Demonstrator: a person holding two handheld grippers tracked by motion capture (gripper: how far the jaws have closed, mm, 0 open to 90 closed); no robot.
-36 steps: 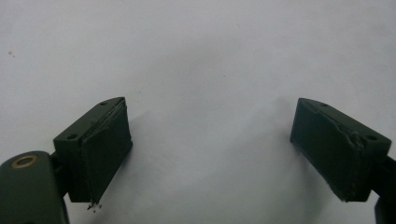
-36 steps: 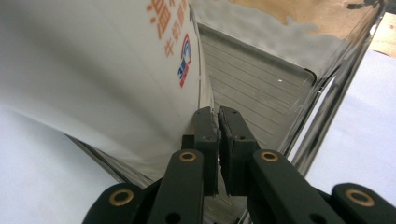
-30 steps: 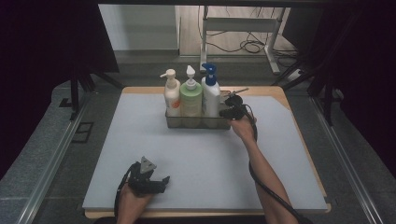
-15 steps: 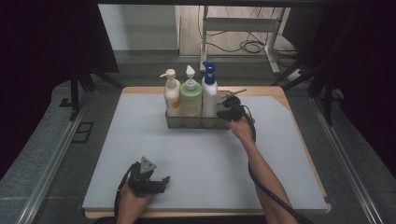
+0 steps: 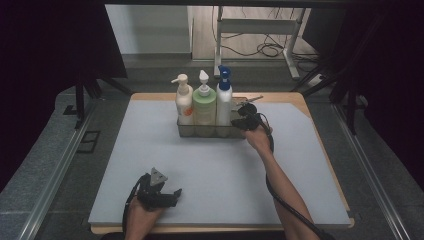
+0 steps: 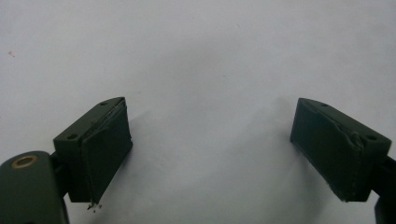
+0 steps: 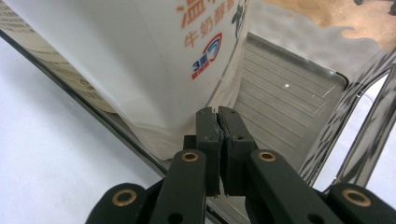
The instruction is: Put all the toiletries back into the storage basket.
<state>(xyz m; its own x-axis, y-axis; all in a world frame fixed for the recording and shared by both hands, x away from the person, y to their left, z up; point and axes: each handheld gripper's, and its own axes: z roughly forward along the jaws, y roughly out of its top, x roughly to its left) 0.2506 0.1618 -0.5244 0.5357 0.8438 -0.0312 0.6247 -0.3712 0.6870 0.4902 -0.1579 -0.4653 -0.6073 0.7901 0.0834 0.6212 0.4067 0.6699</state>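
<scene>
A clear rectangular tray (image 5: 200, 132) stands at the back middle of the pale mat (image 5: 215, 170). It holds three bottles: a white pump bottle with an orange label (image 5: 183, 102), a green bottle (image 5: 204, 104) and a white bottle with a blue pump (image 5: 223, 97). My right gripper (image 5: 241, 121) is at the tray's right end. In the right gripper view its jaws (image 7: 218, 111) are pressed together over the tray's thin clear wall (image 7: 116, 126), beside the white bottle (image 7: 140, 60). My left gripper (image 5: 172, 192) rests near the front edge, its jaws (image 6: 210, 135) wide apart over bare mat.
The mat lies on a wooden table (image 5: 320, 150) whose edge shows at the right and back. Metal rails (image 5: 55, 170) run along both sides. Cables and a stand's legs (image 5: 260, 47) lie on the floor behind the table.
</scene>
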